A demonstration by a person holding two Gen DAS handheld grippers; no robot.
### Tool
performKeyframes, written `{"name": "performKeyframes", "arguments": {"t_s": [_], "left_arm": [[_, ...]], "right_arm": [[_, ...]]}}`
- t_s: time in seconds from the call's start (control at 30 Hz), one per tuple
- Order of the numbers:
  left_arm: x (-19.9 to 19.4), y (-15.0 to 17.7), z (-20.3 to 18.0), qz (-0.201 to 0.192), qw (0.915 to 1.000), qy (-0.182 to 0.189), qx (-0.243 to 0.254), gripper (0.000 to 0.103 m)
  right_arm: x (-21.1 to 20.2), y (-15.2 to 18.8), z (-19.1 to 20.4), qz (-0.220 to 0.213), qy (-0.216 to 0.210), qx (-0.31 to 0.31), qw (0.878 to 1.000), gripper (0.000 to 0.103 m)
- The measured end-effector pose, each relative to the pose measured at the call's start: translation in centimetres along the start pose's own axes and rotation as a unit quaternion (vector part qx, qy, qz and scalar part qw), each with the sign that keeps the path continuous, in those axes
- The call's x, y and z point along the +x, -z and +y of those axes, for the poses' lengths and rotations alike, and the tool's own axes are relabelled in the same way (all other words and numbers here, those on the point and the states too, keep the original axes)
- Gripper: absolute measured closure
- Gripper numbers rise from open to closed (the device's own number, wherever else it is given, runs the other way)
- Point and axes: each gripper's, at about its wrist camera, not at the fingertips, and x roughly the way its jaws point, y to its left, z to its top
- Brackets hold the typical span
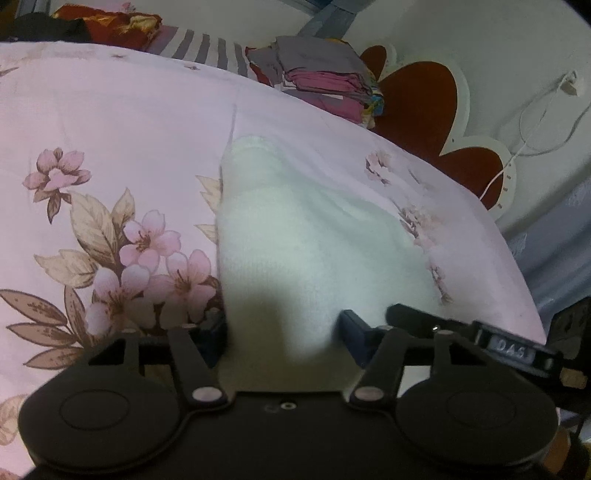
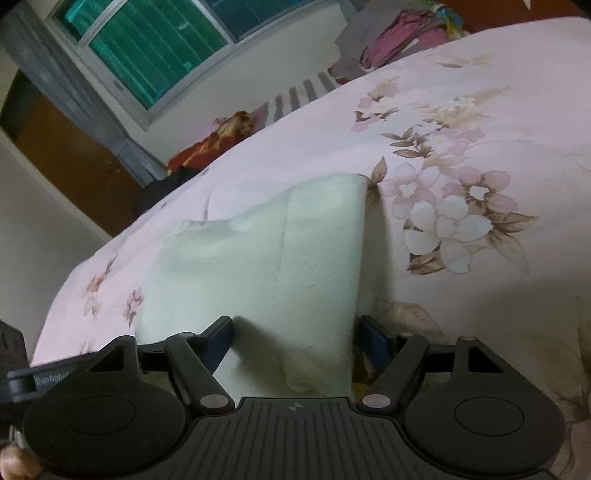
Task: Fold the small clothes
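I count one task piece: a small, pale mint-white fleece garment [image 1: 314, 236] lying on the pink floral bedsheet [image 1: 110, 122]. Beyond it I see one stack of folded clothes in grey, pink and purple [image 1: 325, 79] at the far edge of the bed, one red patterned cloth [image 1: 110, 26] next to a grey-and-white striped fabric [image 1: 207, 50], and one dark red headboard with a white scalloped border [image 1: 421, 99], with a single white cable [image 1: 532, 122] hanging on the wall beside it. From my right wrist camera I also make out one window with green panes [image 2: 155, 48] and a grey curtain [image 2: 74, 85] at its side. I see no box or basket; the bed carries everything.

My left gripper [image 1: 282, 332] has its blue-padded fingers spread wide, and the near end of the fleece runs between them, its left edge against the left pad. I cannot tell whether the pads press the cloth.

My right gripper [image 2: 295, 336] is likewise spread wide, and the fleece passes between its fingers down toward the gripper body. In this view the cloth rises from the sheet, its right edge lifted and casting a shadow on the bed, with a seam running down its middle.
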Motion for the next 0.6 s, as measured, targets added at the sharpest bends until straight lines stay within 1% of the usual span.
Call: {"name": "performKeyframes", "arguments": {"t_s": [0.07,0.13,0.17,0.2,0.23,0.33,0.4,0.5,0.6], "left_arm": [[-0.1,-0.1,-0.1,-0.002,1.0,0.0,-0.005,0.057],[-0.3,0.0,-0.7,-0.009,0.9999,-0.005,0.001,0.063],[-0.6,0.0,-1.0,-0.014,0.9999,-0.008,0.006,0.065],[-0.9,0.0,-1.2,-0.02,0.9997,-0.011,0.011,0.066],[-1.2,-0.1,-1.4,-0.024,0.9996,-0.011,0.013,0.067],[-2.3,-0.4,-1.6,-0.032,0.9994,-0.005,0.012,0.068],[-3.6,-0.5,-1.8,-0.039,0.9991,-0.007,0.017,0.068],[-6.4,-0.9,-1.5,-0.05,0.9983,-0.019,0.022,0.068],[-9.7,-1.3,0.0,-0.061,0.9973,-0.032,0.024,0.068]], "right_arm": [[0.1,0.1,0.2,0.007,-0.004,0.002,1.0,0.047],[0.2,0.1,0.7,0.011,0.001,-0.005,1.0,0.052],[0.2,0.1,0.9,0.013,0.003,-0.009,1.0,0.058],[0.1,0.0,1.0,0.015,-0.006,-0.004,1.0,0.069],[-0.1,-0.1,1.0,0.015,-0.014,0.003,1.0,0.069],[-0.9,0.0,2.1,0.002,-0.01,-0.013,1.0,0.07],[-1.5,0.0,2.9,-0.003,-0.023,-0.011,1.0,0.071],[-2.3,0.0,5.1,-0.006,-0.042,-0.021,0.999,0.071],[-2.3,0.2,8.1,-0.004,-0.062,-0.032,0.998,0.071]]}}
